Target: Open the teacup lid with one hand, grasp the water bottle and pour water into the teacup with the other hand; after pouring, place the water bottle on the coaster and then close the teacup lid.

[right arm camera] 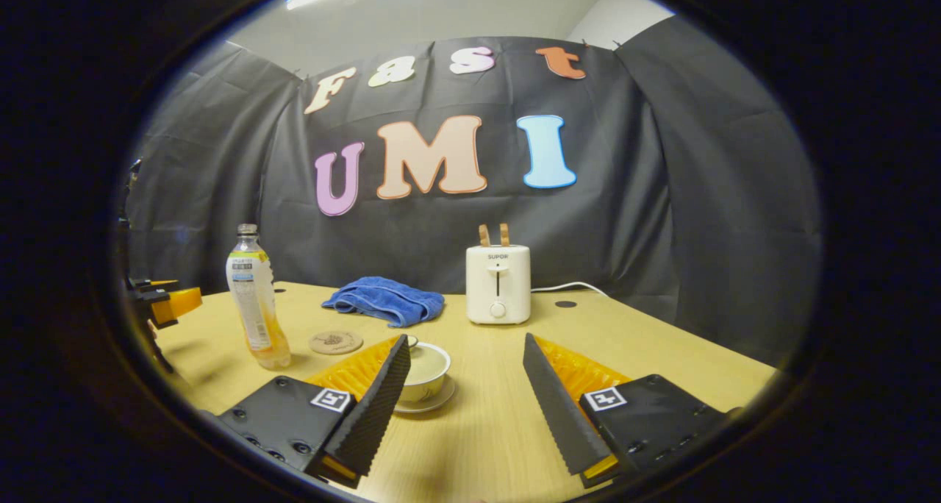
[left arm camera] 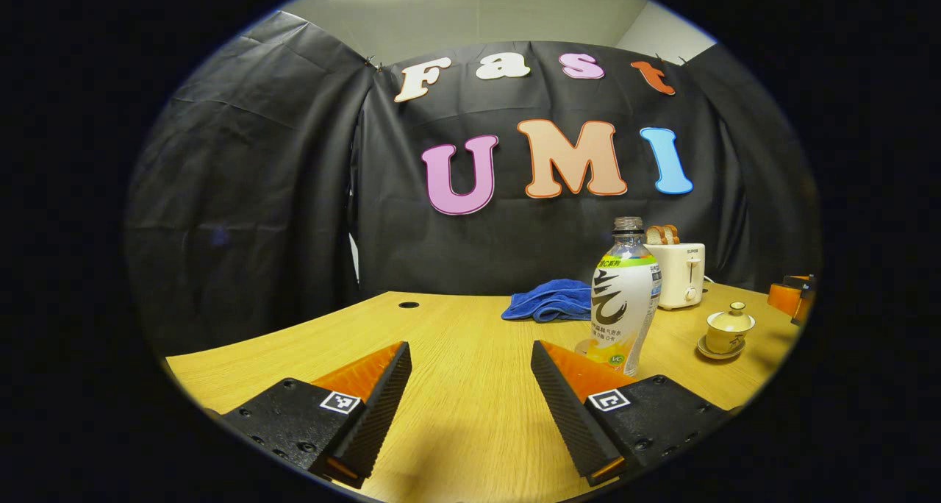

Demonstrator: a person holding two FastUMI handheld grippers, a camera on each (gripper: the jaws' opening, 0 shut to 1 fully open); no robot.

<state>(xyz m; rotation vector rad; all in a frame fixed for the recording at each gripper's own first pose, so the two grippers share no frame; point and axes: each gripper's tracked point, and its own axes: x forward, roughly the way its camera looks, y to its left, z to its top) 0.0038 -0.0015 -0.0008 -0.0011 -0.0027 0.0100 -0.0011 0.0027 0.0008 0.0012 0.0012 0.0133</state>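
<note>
Now, in the left gripper view, the wide-open left gripper (left arm camera: 470, 407) has the upright water bottle (left arm camera: 623, 297) just ahead on its right, and in the right gripper view the open right gripper (right arm camera: 464, 404) sits nearest the lidded teacup (right arm camera: 426, 374).

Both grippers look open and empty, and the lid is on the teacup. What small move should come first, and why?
Probably ease the right gripper forward and a little left over the teacup lid. The lid sits on the teacup, which lies just beyond its left finger, nearer than the water bottle; pouring can't start until it's off.
</note>
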